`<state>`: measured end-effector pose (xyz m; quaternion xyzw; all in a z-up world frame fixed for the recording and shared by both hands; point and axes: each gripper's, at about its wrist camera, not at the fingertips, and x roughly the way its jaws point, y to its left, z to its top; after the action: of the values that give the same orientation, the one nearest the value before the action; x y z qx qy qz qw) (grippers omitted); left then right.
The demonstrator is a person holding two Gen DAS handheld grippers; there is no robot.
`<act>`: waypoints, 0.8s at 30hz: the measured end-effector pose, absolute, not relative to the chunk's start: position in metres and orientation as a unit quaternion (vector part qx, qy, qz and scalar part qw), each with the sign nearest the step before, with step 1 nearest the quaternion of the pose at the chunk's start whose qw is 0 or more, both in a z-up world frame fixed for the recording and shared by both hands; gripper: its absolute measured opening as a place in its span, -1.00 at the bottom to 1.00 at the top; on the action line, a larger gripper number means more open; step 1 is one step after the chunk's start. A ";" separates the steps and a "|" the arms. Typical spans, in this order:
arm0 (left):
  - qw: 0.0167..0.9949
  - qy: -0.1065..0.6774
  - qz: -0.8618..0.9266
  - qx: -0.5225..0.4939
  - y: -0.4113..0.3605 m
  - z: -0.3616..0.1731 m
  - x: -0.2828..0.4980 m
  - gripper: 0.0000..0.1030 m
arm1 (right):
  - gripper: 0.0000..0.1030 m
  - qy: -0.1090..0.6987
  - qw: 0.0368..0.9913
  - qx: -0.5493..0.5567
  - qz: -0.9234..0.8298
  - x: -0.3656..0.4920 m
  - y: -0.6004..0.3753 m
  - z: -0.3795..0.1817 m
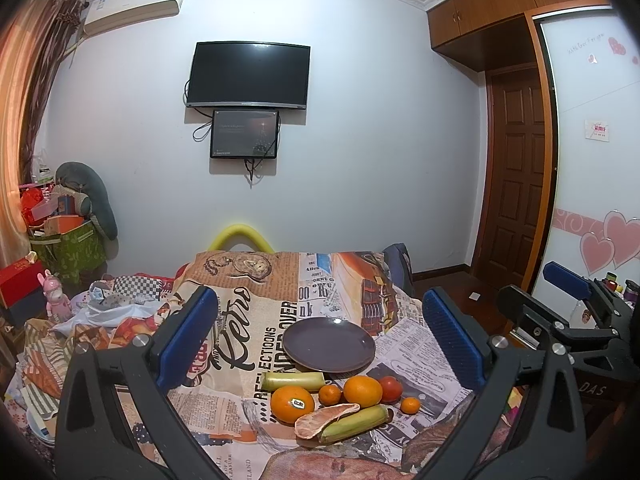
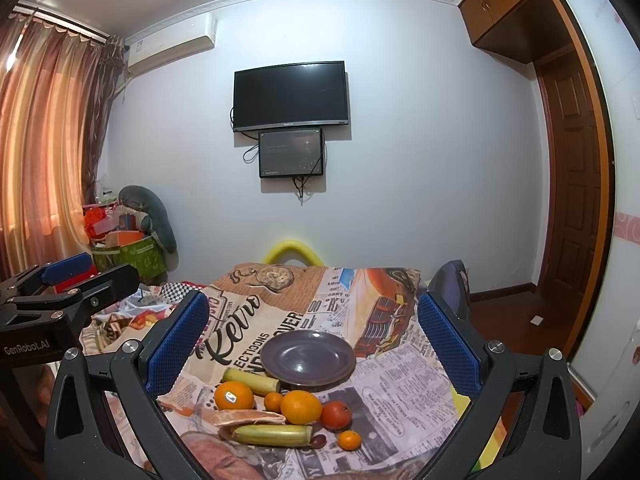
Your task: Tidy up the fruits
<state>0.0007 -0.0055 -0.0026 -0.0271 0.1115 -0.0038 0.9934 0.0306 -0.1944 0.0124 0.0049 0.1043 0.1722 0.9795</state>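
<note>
A dark purple plate [image 1: 329, 345] [image 2: 308, 358] lies empty on a newspaper-print tablecloth. In front of it lies a cluster of fruit: a stickered orange [image 1: 292, 404] [image 2: 234, 396], a second orange [image 1: 363, 391] [image 2: 301, 407], a red tomato [image 1: 391, 388] [image 2: 336, 415], two small tangerines [image 1: 410, 405] [image 2: 349, 440], a peeled citrus segment [image 1: 325, 420] [image 2: 248, 417] and two pale green stalk pieces [image 1: 356, 424] [image 2: 272, 435]. My left gripper [image 1: 320, 340] and right gripper [image 2: 316, 344] are both open and empty, held above and behind the fruit.
The tablecloth [image 1: 248, 320] covers a small table with its far edge near the wall. Bedding and clutter [image 1: 100, 312] lie to the left. A wooden door [image 1: 516, 184] and wardrobe stand to the right. The right gripper shows at the left wrist view's right edge [image 1: 568, 320].
</note>
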 end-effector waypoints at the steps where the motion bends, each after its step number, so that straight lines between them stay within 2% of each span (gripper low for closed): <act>1: 0.993 0.111 -0.004 -0.027 -0.006 -0.003 0.001 1.00 | 1.00 0.105 0.980 0.005 0.172 0.030 -0.194 0.013; 24: 0.993 0.115 -0.007 -0.024 -0.010 -0.007 0.005 1.00 | 1.00 0.110 0.979 0.008 0.170 0.034 -0.197 0.012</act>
<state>0.0050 -0.0104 -0.0075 -0.0240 0.1153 -0.0066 0.9930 0.0338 -0.1967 0.0116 0.0085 0.1104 0.1697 0.9793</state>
